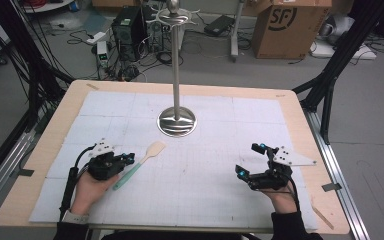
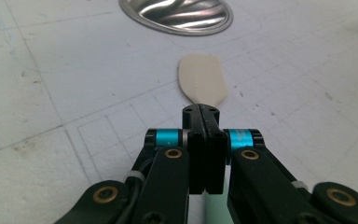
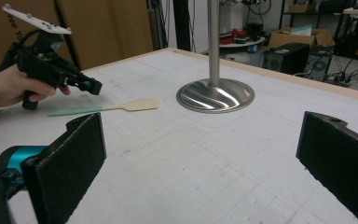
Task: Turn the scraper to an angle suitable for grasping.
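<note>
Spatula (image 1: 139, 162) lies flat on the bench (image 1: 40, 150), pale blade toward the steel stand (image 1: 177, 120), teal handle running back under the left gripper (image 1: 126, 159). High view: left fingers sit right over the handle, near its middle; grip itself is hard to read from up here. Right gripper (image 1: 249, 161) is well apart on the other side, fingers spread wide, nothing between them.

Left gripper view: fingers (image 2: 205, 140) pressed together, no gap showing. Blade (image 2: 202, 86) sticks out just past the fingertips; a teal sliver shows below them. Cannot tell whether the handle is pinched or the fingers are just shut above it.

Right gripper view: both pads (image 3: 72, 161) far apart, empty, pointed at the stand base (image 3: 215, 95). Left gripper (image 3: 89, 86) hovers slightly above the handle, which looks flat on the bench.

Status, my read: approach done, grasp unconfirmed, no lift. Left: pick up and whatever placement follows, likely on the stand's top hooks.
</note>
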`<action>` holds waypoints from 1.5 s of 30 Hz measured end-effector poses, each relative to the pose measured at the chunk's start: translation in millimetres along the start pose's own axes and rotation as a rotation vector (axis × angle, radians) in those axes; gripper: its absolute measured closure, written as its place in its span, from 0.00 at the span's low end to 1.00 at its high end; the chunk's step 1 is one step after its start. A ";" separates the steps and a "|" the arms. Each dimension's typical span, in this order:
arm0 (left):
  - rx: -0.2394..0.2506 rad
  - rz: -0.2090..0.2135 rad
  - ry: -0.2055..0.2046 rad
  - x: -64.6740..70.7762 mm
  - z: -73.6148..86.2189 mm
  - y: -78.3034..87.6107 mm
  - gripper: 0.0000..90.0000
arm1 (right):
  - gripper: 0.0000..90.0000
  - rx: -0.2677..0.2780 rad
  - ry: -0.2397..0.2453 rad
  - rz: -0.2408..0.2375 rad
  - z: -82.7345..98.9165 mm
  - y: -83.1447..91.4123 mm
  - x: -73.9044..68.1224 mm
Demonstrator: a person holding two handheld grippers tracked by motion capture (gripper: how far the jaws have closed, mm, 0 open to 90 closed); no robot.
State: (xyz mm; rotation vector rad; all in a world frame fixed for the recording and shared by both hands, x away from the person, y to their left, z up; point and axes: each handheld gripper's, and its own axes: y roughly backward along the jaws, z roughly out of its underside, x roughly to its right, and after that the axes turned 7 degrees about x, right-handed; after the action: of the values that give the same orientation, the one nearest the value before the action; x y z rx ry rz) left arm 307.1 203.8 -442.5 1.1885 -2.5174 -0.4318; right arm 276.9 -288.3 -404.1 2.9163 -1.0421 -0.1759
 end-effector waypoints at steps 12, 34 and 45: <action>-0.098 -0.029 0.001 -0.1 -3.6 -26.7 1.00 | 0.00 -0.007 -0.001 0.003 1.2 -1.1 0.9; -0.171 0.028 -0.123 31.5 -1.6 -25.5 1.00 | 0.00 -0.024 -0.005 0.001 3.3 -2.6 0.6; -0.162 0.066 -0.131 41.6 -1.9 -22.6 1.00 | 0.00 -0.016 -0.003 0.001 2.7 -1.0 1.7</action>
State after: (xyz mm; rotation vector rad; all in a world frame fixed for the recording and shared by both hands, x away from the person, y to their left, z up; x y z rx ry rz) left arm 298.3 157.2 -443.3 1.0447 -2.5656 -0.7027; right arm 278.6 -288.6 -407.0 2.9023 -1.0380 -0.1880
